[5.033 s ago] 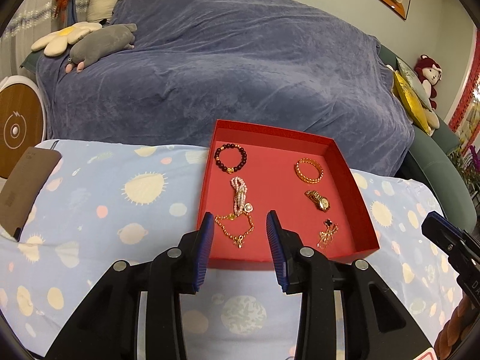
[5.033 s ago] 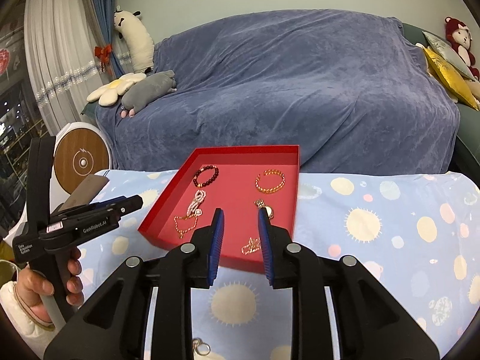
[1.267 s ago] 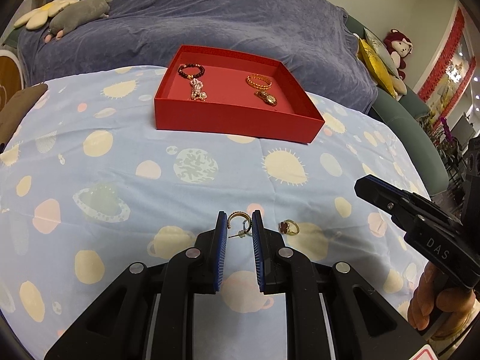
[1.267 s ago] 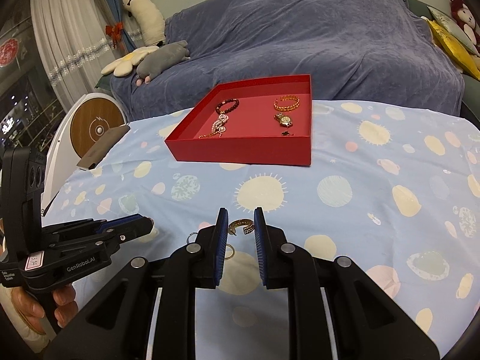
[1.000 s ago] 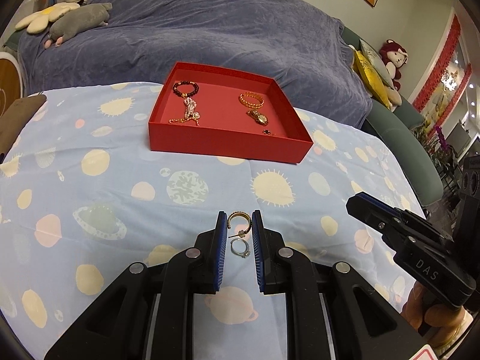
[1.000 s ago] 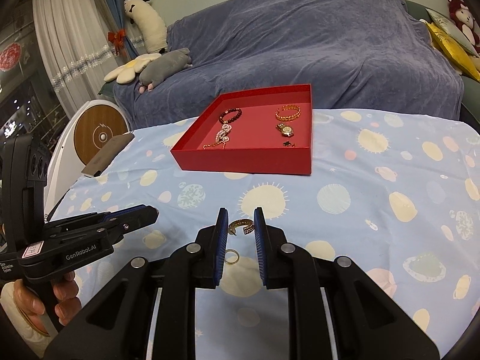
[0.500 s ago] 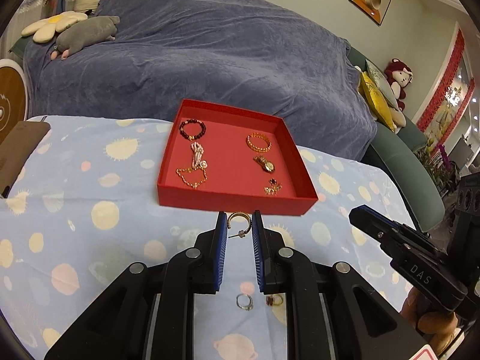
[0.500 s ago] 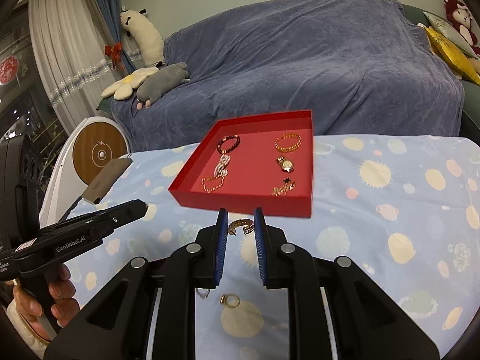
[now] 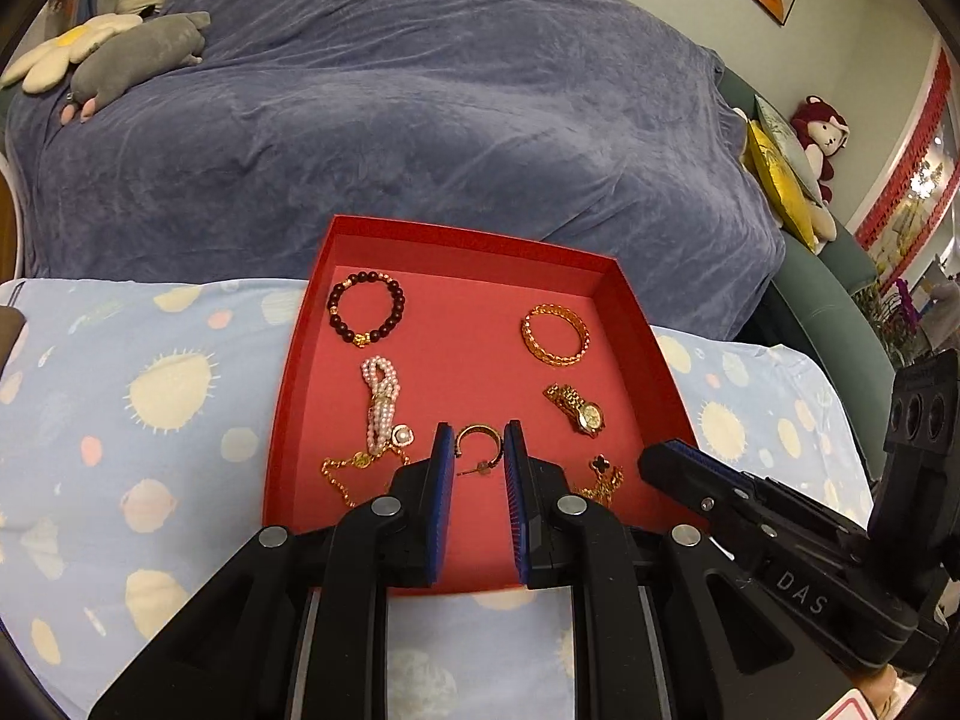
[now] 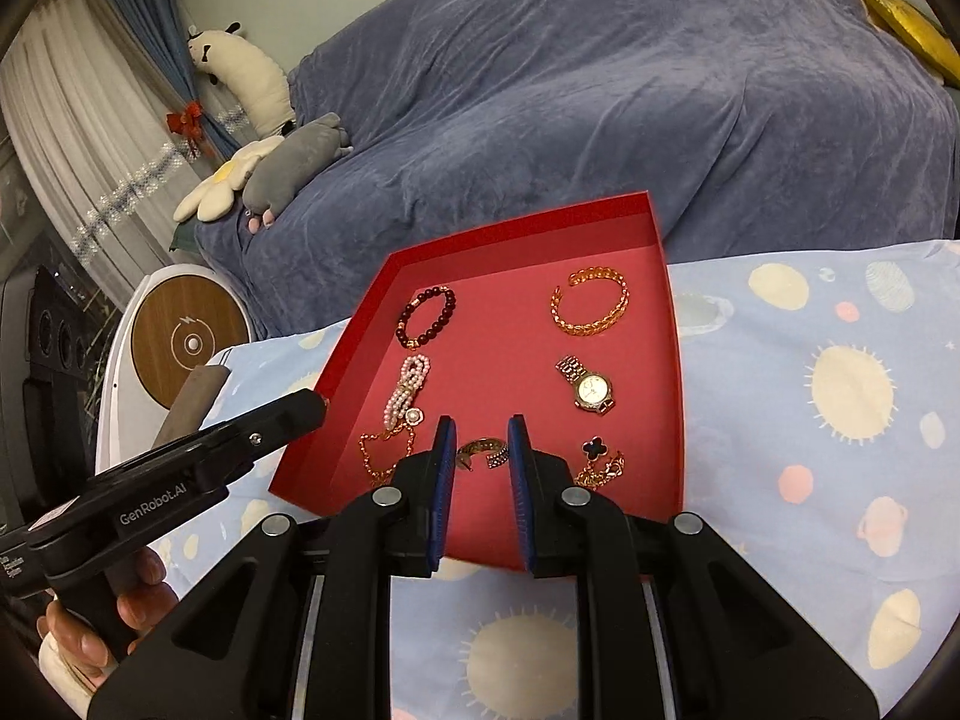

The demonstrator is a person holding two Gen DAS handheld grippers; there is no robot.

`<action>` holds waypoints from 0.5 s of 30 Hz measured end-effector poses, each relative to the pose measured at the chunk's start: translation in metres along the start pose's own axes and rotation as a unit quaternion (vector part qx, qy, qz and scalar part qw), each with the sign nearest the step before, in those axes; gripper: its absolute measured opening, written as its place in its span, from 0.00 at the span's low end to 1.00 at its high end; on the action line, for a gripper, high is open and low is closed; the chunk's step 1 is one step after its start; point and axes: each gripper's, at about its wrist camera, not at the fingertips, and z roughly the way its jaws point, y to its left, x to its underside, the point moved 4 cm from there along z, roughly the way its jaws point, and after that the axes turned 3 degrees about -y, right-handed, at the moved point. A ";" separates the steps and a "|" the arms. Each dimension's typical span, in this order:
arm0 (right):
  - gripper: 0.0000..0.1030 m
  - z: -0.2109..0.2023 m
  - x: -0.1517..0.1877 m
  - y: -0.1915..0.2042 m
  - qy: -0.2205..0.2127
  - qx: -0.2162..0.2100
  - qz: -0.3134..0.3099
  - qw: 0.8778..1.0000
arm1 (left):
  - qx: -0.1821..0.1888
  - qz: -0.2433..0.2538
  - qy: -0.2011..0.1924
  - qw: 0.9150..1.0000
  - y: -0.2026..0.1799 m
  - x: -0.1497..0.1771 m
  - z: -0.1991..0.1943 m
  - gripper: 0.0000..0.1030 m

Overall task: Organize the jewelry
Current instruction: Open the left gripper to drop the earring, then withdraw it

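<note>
My left gripper (image 9: 477, 450) is shut on a gold hoop earring (image 9: 478, 433), held over the front of the red tray (image 9: 462, 234). My right gripper (image 10: 480, 450) is shut on a second gold hoop earring (image 10: 482, 447), also over the tray's (image 10: 516, 222) front. In the tray lie a dark bead bracelet (image 9: 365, 317), a pearl bracelet (image 9: 381, 402), a gold chain (image 9: 345, 471), a gold bangle (image 9: 555, 335), a gold watch (image 9: 575, 409) and a clover pendant chain (image 9: 602, 476). The right gripper (image 9: 678, 462) shows at the left wrist view's right side, the left gripper (image 10: 300, 411) at the right wrist view's left.
The tray sits on a table under a pale blue cloth with suns and planets (image 9: 150, 396). Behind it stands a sofa under a blue-grey throw (image 9: 420, 120) with plush toys (image 9: 120, 54). A round white and wood device (image 10: 186, 342) stands at the left.
Both grippers have carried their earrings away from the front of the table and forward to the tray, which now lies right under the fingertips. The rings on the cloth have dropped out of view.
</note>
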 end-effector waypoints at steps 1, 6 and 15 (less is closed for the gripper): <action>0.17 0.004 0.000 -0.001 0.002 -0.002 0.004 1.000 | -0.003 -0.001 0.004 1.000 0.000 -0.001 0.008 0.14; 0.17 0.023 -0.001 -0.010 0.007 0.006 0.004 1.000 | -0.014 -0.007 0.020 1.000 0.007 -0.001 0.040 0.14; 0.18 0.014 -0.006 -0.010 -0.003 0.006 0.003 1.000 | -0.009 -0.021 0.015 1.000 0.011 0.001 0.042 0.23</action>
